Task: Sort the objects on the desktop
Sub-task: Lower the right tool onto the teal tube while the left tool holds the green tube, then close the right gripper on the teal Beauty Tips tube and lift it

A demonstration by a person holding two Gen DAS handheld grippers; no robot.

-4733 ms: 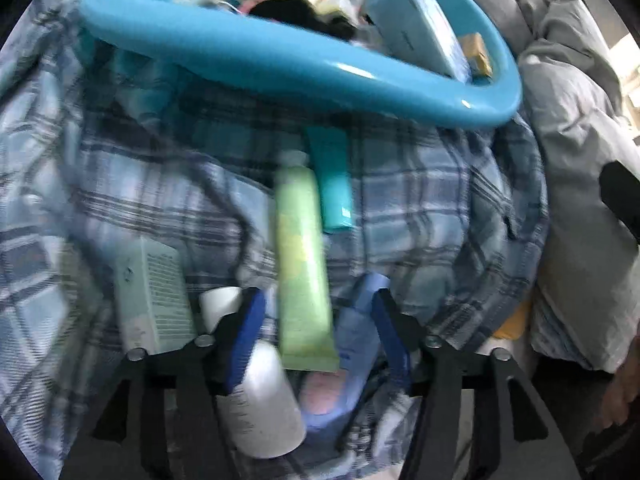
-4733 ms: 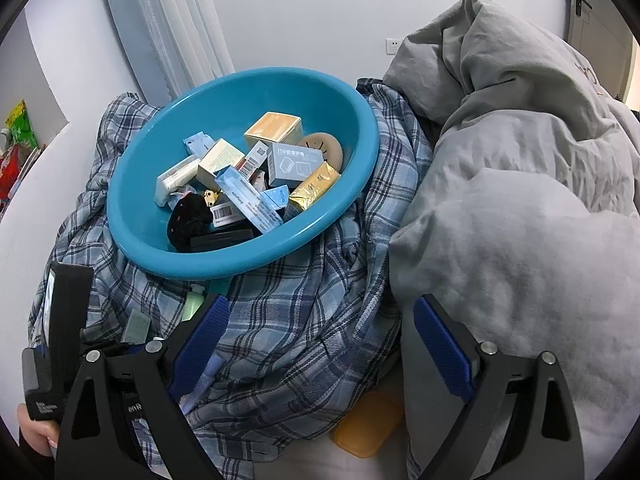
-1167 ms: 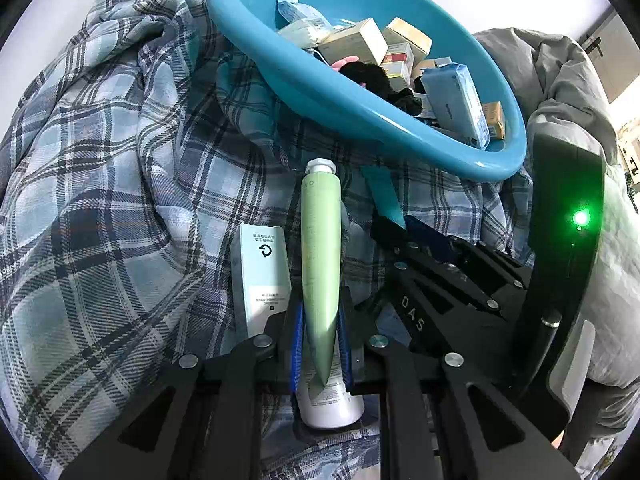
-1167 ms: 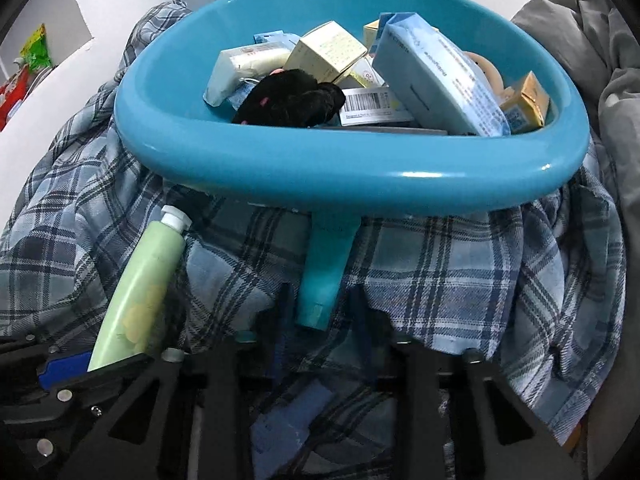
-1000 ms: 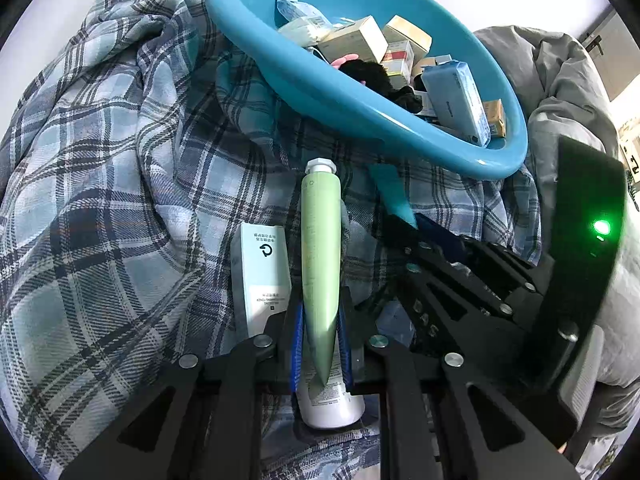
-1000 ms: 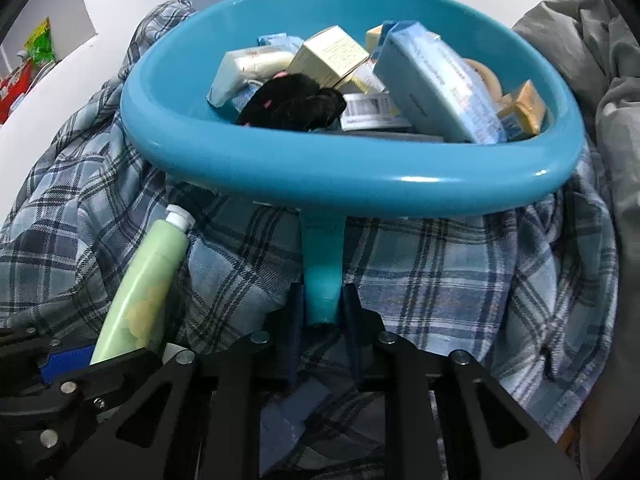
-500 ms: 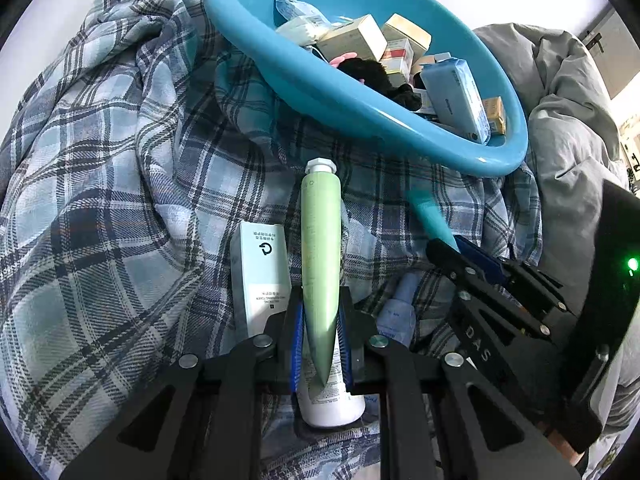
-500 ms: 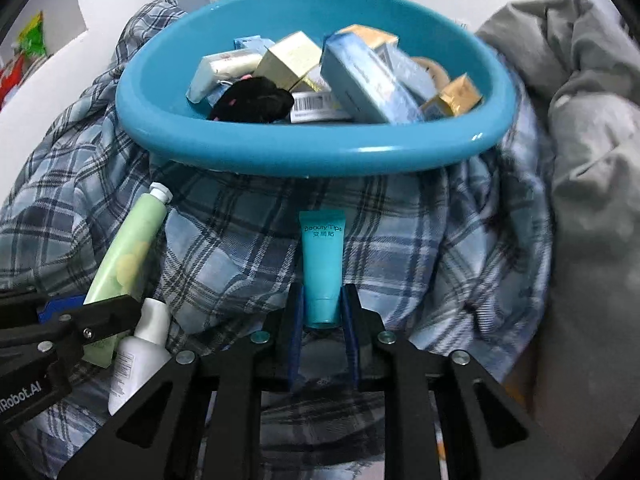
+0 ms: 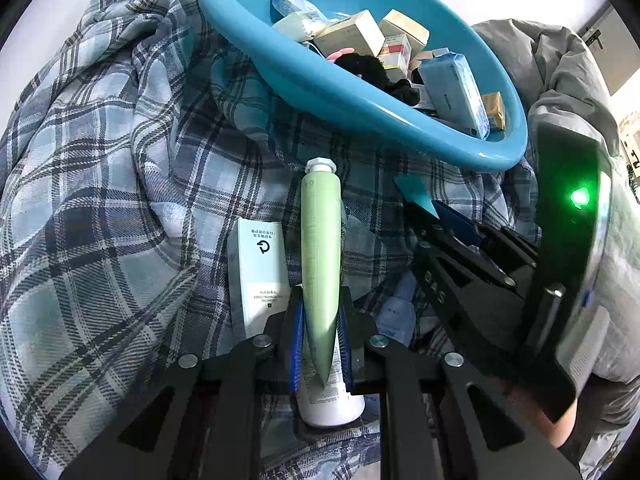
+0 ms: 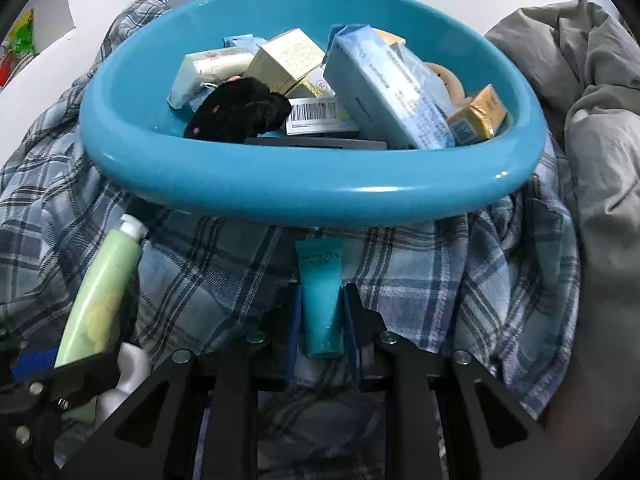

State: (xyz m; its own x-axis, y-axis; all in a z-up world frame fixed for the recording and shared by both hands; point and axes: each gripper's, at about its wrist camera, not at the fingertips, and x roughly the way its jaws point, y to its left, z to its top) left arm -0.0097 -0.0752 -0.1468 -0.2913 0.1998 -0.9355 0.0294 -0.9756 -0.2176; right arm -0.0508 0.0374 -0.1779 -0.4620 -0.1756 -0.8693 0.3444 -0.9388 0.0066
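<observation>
My left gripper (image 9: pixel 320 320) is shut on the crimped end of a pale green tube (image 9: pixel 320 248), whose white cap points at the blue basin (image 9: pixel 360 96). That green tube (image 10: pixel 100 292) also shows at the lower left of the right wrist view. My right gripper (image 10: pixel 322 312) is shut on a small teal tube (image 10: pixel 322 300), held just below the rim of the blue basin (image 10: pixel 312 188). In the left wrist view the teal tube (image 9: pixel 416 196) sticks out of the right gripper's fingers (image 9: pixel 452 224). The basin holds several boxes, packets and a black item.
A white box (image 9: pixel 258 268) lies on the plaid cloth (image 9: pixel 100 200) left of the green tube, and a white bottle (image 9: pixel 328 400) lies under my left gripper. A grey duvet (image 10: pixel 592 128) is bunched up to the right of the basin.
The right gripper has pulled the teal tube from under the basin, lifted it clear of the plaid cloth, and now brings it back close under the rim. The left gripper and green tube have kept still.
</observation>
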